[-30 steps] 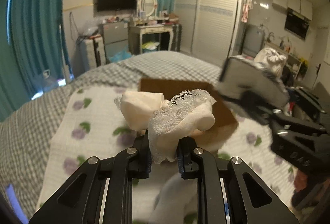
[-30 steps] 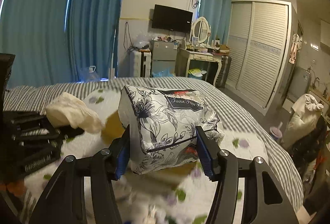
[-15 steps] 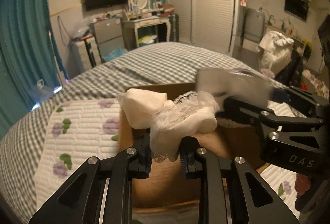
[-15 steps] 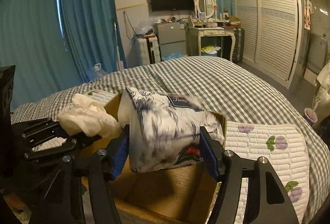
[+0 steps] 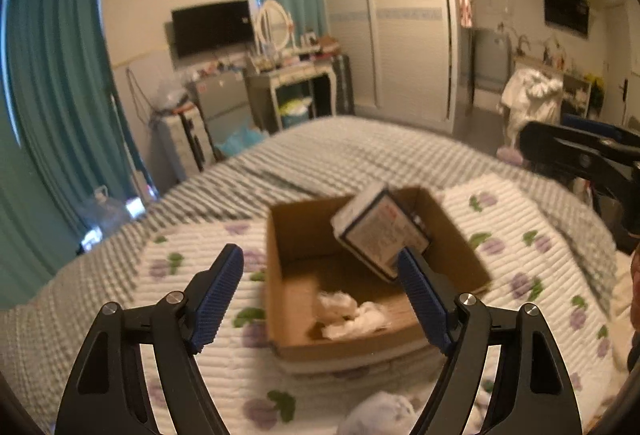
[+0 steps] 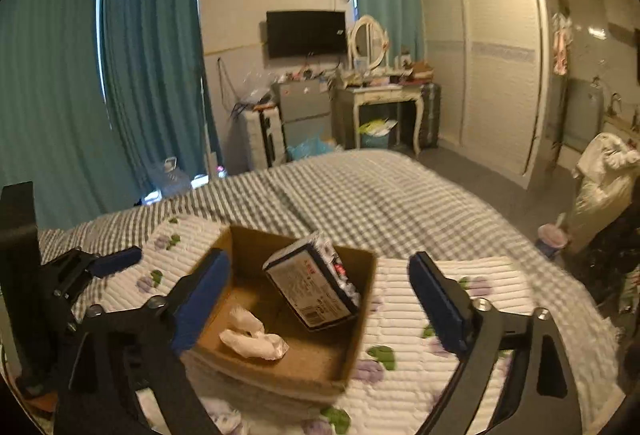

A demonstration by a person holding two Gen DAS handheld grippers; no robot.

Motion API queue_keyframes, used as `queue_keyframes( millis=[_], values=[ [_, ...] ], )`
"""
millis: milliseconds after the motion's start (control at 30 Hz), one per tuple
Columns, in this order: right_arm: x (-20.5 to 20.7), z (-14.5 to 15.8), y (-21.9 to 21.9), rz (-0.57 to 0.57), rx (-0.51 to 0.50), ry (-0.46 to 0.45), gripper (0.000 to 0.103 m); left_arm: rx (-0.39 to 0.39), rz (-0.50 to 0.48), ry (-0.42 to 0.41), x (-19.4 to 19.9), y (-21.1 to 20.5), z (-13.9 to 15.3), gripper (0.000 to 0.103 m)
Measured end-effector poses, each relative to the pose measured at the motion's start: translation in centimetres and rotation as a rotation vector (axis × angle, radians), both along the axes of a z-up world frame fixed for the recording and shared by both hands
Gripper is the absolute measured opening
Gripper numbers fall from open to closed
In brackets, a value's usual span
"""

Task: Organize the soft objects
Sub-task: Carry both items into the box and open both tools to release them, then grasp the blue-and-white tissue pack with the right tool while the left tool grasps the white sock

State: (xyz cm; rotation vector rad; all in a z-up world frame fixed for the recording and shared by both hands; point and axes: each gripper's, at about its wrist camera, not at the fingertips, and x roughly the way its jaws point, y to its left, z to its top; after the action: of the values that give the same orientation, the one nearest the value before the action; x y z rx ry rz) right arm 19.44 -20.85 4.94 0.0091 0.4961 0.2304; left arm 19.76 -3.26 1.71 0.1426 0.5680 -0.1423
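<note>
Bed: box holds tilted tissue pack, long axis leaning rightward; both tools wide open, empty.

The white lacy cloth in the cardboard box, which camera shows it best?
The right wrist view: the white cloth lies unobstructed and fairly sharp on the floor of the cardboard box. In the left wrist view it is blurrier, low in the box near the front wall.

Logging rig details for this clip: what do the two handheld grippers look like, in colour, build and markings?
Both match. The left gripper and right gripper have matte black angular frames with triangular cut-outs and silver screw heads at the joints. Each finger carries a flat, ribbed dark blue pad. No cables, sleeves or lettering show in these views.
</note>
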Motion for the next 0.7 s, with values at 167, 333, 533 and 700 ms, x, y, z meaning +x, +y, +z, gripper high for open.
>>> queue_keyframes(
  millis=[167, 333, 533, 700],
  values=[
    [-7.2, 4.3, -0.2, -0.031, -0.048, -0.049, 0.103, -0.038, 0.016, -0.077, -5.9, 1.8, 4.2, 0.083],
    [-12.8, 4.7, 0.8, -0.016, -0.093, -0.031, 0.103, -0.069, 0.039, -0.131, -11.7, 3.2, 5.6, 0.094],
    [-16.8, 0.0, 2.2, 0.017, -0.104, 0.046, 0.103, -0.052, 0.031, -0.084, -15.1, 4.2, 2.3, 0.094],
    [-16.4, -7.8, 3.3, 0.015, -0.089, 0.174, 0.103, -0.008, 0.058, 0.017, -15.9, 4.6, -4.8, 0.094]
  ],
)
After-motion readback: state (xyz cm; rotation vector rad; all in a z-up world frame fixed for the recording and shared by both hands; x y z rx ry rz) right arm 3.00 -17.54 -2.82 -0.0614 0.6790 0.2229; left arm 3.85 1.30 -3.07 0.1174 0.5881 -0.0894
